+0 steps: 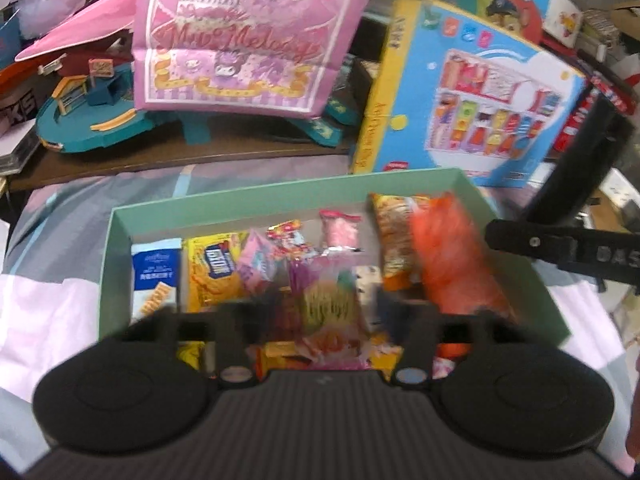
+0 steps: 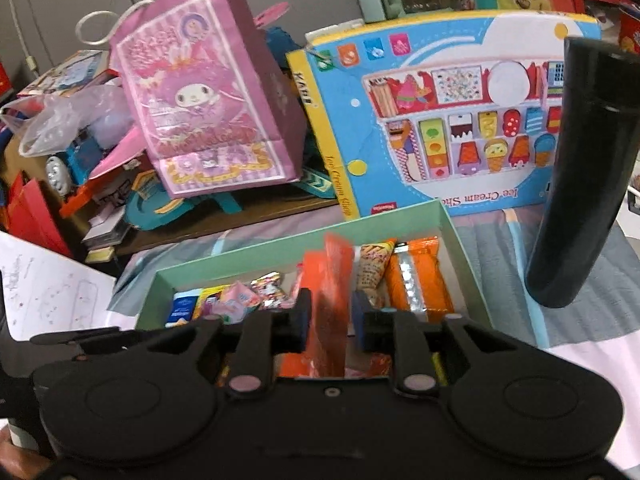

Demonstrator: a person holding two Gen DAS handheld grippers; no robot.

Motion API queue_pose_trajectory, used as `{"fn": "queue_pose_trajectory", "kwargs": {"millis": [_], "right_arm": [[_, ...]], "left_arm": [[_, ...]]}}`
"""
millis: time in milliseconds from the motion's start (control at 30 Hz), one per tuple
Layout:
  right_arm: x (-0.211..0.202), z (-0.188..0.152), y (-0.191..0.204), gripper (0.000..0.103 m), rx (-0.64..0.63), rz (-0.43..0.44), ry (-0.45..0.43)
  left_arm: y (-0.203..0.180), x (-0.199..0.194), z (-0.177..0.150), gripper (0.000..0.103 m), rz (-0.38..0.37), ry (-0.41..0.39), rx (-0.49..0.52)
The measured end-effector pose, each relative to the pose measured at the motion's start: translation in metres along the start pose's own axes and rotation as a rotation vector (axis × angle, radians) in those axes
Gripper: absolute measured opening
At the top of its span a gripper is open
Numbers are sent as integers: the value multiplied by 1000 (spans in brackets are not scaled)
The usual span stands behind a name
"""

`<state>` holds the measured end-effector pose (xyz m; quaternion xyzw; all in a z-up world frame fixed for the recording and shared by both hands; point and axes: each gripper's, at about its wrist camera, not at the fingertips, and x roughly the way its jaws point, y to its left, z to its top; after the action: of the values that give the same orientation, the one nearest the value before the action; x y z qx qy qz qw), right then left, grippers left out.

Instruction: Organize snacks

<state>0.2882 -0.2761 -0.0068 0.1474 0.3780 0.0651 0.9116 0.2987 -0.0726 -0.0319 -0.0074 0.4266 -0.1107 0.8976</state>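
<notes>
A mint-green box [image 1: 280, 196] [image 2: 256, 256] lies on the bed with several snack packets in it: a blue-and-white pack [image 1: 156, 272], a yellow biscuit pack [image 1: 212, 268], and orange packs [image 1: 452, 264] [image 2: 420, 280] at its right end. My left gripper [image 1: 320, 316] hovers over the near part of the box. Its jaws stand wide, and a blurred purple-and-yellow packet [image 1: 328, 304] lies loose between them. My right gripper [image 2: 330, 320] is over the box's right half. An upright orange packet [image 2: 330, 304] stands between its parted pads, with a gap on the right side.
Behind the box stand a pink My Melody paper bag [image 1: 240, 32] [image 2: 200, 92], a blue ice-cream-shop toy box [image 1: 480, 100] [image 2: 440, 112] and a teal toy set [image 1: 100, 124]. A black cylinder [image 2: 580, 180] stands right of the box. Paper sheets [image 2: 44, 284] lie left.
</notes>
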Motion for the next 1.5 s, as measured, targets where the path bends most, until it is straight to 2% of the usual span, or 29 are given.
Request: {"fn": "queue_pose_trajectory", "kwargs": {"millis": [33, 67, 100, 167, 200, 300, 567, 900, 1100, 1500], "right_arm": [[3, -1, -1, 54, 8, -2, 0], [5, -1, -1, 73, 15, -1, -1], [5, -2, -1, 84, 20, -4, -7], [5, -5, -1, 89, 17, -5, -20], [5, -5, 0, 95, 14, -6, -18], [2, -9, 3, 103, 10, -10, -12], [-20, -19, 16, 103, -1, 1, 11], [-76, -29, 38, 103, -17, 16, -23], [-104, -43, 45, 103, -23, 25, -22], [-131, -85, 50, 103, -52, 0, 22]], "left_arm": [[1, 2, -1, 88, 13, -7, -3], [1, 3, -2, 95, 25, -10, -3], [3, 4, -4, 97, 29, -9, -3], [6, 6, -7, 103, 36, 5, -8], [8, 5, -9, 103, 39, 10, -11], [11, 2, -14, 103, 42, 27, -25], [8, -31, -26, 103, 48, 15, -35], [6, -89, -40, 103, 43, -43, -43], [9, -118, -60, 103, 29, -53, -52], [23, -138, -104, 103, 39, -23, -85]]}}
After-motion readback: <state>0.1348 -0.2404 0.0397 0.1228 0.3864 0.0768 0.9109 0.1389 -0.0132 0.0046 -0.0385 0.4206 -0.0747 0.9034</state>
